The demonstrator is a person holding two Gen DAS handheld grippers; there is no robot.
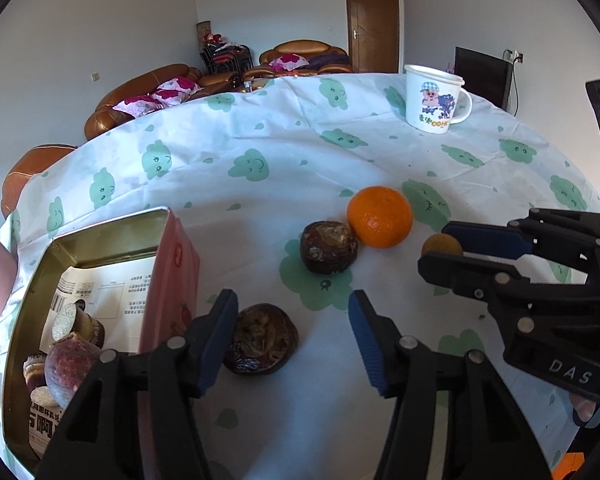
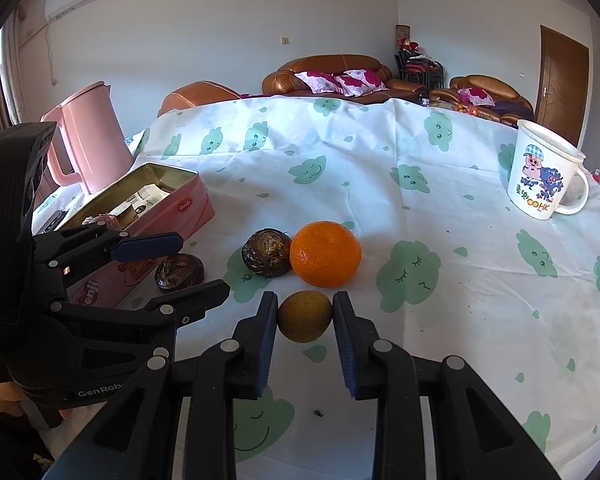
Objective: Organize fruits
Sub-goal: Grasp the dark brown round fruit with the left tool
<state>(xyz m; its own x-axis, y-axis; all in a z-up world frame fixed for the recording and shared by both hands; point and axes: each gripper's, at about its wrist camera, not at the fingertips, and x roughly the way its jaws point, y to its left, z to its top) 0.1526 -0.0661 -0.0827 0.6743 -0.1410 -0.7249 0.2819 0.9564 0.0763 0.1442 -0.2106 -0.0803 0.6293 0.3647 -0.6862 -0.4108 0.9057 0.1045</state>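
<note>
A dark brown wrinkled fruit [image 1: 260,340] [image 2: 179,272] lies on the cloth between the fingers of my left gripper [image 1: 294,308] [image 2: 198,266], which is open. The fruit lies close to the left pad and well clear of the right one. My right gripper [image 2: 305,306] [image 1: 440,250] is shut on a small olive-brown fruit [image 2: 305,316] [image 1: 440,244] resting on the table. Just beyond it sit an orange [image 2: 325,254] [image 1: 380,217] and a second dark brown fruit [image 2: 267,253] [image 1: 328,247], touching each other.
An open pink tin [image 1: 168,272] [image 2: 172,208] stands left of the left gripper, holding printed paper, a reddish fruit [image 1: 66,368] and several cut pieces. A white cartoon mug [image 1: 434,98] [image 2: 540,172] stands far right. A pink kettle [image 2: 86,140] stands behind the tin.
</note>
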